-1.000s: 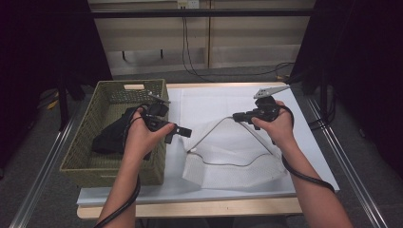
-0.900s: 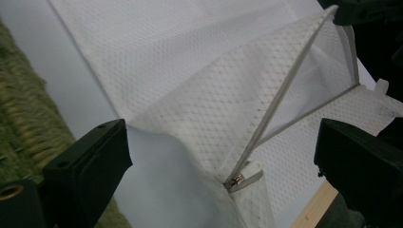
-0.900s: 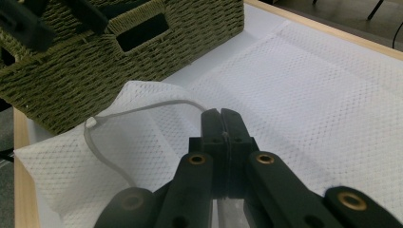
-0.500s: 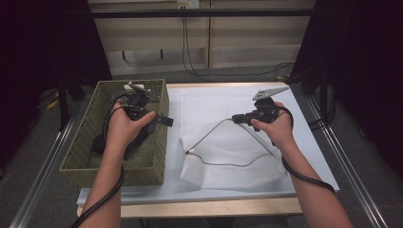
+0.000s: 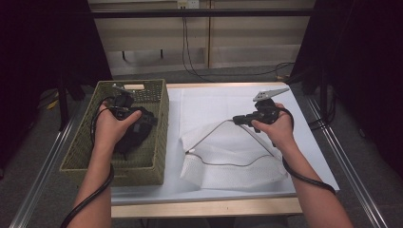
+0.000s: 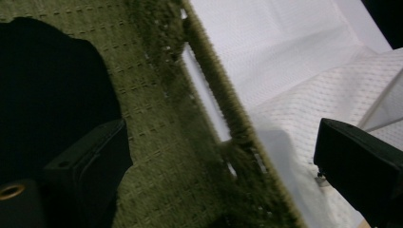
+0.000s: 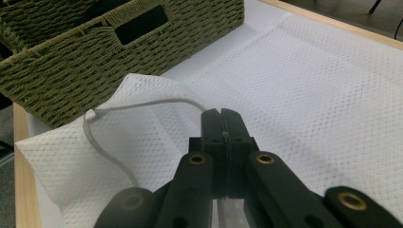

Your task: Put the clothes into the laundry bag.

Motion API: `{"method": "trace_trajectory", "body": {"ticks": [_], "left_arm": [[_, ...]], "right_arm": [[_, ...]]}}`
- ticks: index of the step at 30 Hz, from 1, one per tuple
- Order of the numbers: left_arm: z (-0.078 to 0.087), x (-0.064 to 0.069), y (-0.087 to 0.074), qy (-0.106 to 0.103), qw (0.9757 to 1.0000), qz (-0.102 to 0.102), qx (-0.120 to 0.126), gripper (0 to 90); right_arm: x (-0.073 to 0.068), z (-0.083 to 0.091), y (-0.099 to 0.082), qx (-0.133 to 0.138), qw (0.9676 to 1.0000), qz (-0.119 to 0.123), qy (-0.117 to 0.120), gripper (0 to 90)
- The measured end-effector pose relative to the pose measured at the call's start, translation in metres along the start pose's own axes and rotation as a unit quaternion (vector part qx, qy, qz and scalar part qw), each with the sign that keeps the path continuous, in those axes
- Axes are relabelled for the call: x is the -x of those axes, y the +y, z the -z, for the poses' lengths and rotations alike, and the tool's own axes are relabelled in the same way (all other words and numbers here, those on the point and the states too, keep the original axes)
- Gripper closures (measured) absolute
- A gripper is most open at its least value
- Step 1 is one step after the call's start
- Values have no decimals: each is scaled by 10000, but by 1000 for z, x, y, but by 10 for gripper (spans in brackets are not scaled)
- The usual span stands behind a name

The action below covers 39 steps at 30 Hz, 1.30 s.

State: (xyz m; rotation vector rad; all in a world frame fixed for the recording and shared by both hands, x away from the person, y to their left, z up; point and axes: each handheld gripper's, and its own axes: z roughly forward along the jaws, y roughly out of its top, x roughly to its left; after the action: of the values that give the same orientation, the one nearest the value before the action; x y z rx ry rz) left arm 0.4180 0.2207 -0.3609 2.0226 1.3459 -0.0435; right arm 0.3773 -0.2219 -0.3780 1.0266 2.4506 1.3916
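Two tools: right tool [image 7: 222, 118] clamped on mesh bag [image 7: 304, 90], left tool [image 6: 228, 166] apart over basket [image 6: 166, 118].

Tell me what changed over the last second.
The left gripper moved left from the basket's edge to over its inside, above the dark cloth; its jaws stand open and empty. The right gripper stayed put, shut on the mesh bag's rim.

We see even overhead light on the white cloth [image 5: 223, 107] (dark surroundings), with blur in the left gripper view.
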Motion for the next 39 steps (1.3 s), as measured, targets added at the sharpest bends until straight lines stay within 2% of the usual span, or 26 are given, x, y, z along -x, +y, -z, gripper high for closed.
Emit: {"method": "trace_trajectory", "body": {"ticks": [1, 2, 3, 5, 8, 9, 11, 12, 16, 18, 19, 22, 23, 24, 25, 32, 34, 36, 38, 39], "left_arm": [[1, -4, 0, 38, 10000, -54, -33, 47], [0, -7, -1, 101, 9999, 67, 19, 45], [0, -11, -1, 155, 9999, 22, -32, 48], [0, -18, -1, 196, 9998, 63, -57, 48], [1, -27, -1, 299, 9994, 163, 62, 50], [2, -31, -1, 307, 9994, 128, 8, 51], [3, -37, -1, 395, 9990, 193, -3, 52], [4, -41, -1, 452, 9989, 148, -2, 51], [6, -51, -1, 581, 9978, 269, 144, 52], [7, -56, -1, 647, 9975, 251, 109, 51], [6, -57, -2, 653, 9972, 325, 140, 51], [5, -65, -3, 757, 9969, 176, 120, 51], [3, -67, -4, 782, 9965, 244, 179, 50], [3, -71, -5, 812, 9964, 205, 139, 50], [2, -73, -5, 848, 9959, 252, 166, 50], [-7, -85, -8, 1073, 9939, 203, 160, 50], [-8, -88, -8, 1157, 9932, 41, 102, 49], [-11, -91, -8, 1097, 9939, 15, 78, 53], [-16, -94, -8, 1107, 9938, -36, 1, 46], [-19, -94, -9, 1179, 9930, -9, 20, 45]], "right_arm": [[0, 0, 0, -6, 10000, -13, -4, 900], [0, 0, 0, -8, 10000, -28, -23, 900], [0, 0, -1, -2, 10000, -28, -30, 900], [0, 1, -1, 2, 10000, -33, -25, 900], [0, 0, -1, -26, 10000, -25, -30, 900], [0, 0, -1, -41, 10000, -28, -29, 900], [-1, 0, -2, -12, 10000, -15, -38, 900], [0, 0, -2, -19, 10000, -11, -31, 900], [0, 0, -2, -29, 10000, 11, -23, 900], [0, -1, -3, -43, 10000, 14, -11, 900], [0, -1, -3, -41, 10000, 18, 2, 900], [0, -1, -3, -44, 10000, 8, -3, 900], [0, -1, -3, -48, 10000, 0, -6, 900], [-1, -1, -3, -51, 10000, 8, 2, 900], [-1, -1, -3, -47, 10000, -1, -5, 900], [-1, -3, -3, -94, 9999, 35, 21, 900], [-1, -4, -4, -97, 9999, 38, 26, 900], [-1, -4, -4, -99, 9999, 26, 18, 900], [-1, -5, -4, -116, 9999, 19, 20, 900], [-1, -5, -4, -111, 9999, 24, 8, 900]]}}
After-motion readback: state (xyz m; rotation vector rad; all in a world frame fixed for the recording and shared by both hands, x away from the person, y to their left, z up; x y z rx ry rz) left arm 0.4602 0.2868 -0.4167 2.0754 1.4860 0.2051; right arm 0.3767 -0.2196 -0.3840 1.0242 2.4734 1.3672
